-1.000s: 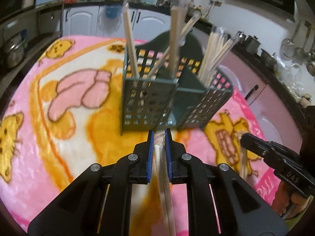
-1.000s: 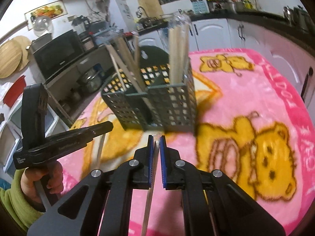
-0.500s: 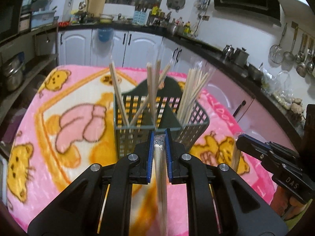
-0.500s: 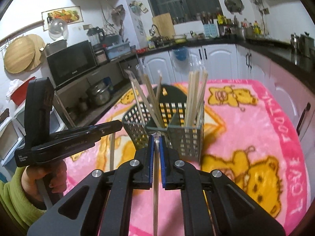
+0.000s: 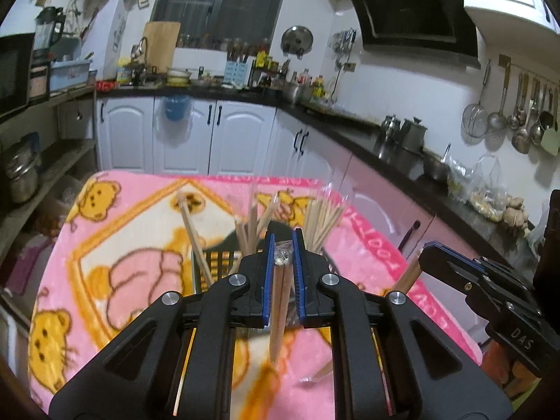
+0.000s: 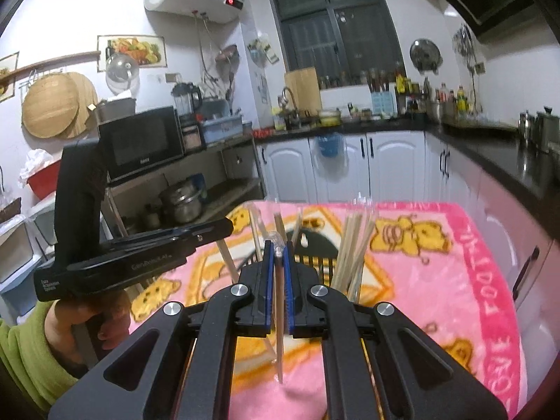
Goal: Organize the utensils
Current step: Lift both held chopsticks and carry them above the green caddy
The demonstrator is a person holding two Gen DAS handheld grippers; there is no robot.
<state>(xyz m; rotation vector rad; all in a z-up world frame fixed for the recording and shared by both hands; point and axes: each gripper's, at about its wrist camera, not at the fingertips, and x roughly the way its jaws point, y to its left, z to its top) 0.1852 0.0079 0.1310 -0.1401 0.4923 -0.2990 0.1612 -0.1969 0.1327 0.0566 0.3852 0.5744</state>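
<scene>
The left gripper (image 5: 282,245) is clamped on a wrapped pair of chopsticks (image 5: 280,301), and the right gripper (image 6: 277,249) pinches a second wrapped pair (image 6: 280,315) hanging below its pads. Both hover above the dark basket (image 6: 311,262) (already bristling with upright chopsticks), which stands on the pink blanket (image 5: 133,231). A green sleeve (image 6: 24,360) shows behind the left tool.

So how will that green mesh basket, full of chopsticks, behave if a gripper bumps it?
The basket looks like light plastic on soft pink blanket, so it would probably slide or rock. Its chopsticks stand tall and lean outward, so a push may well tip it.
</scene>
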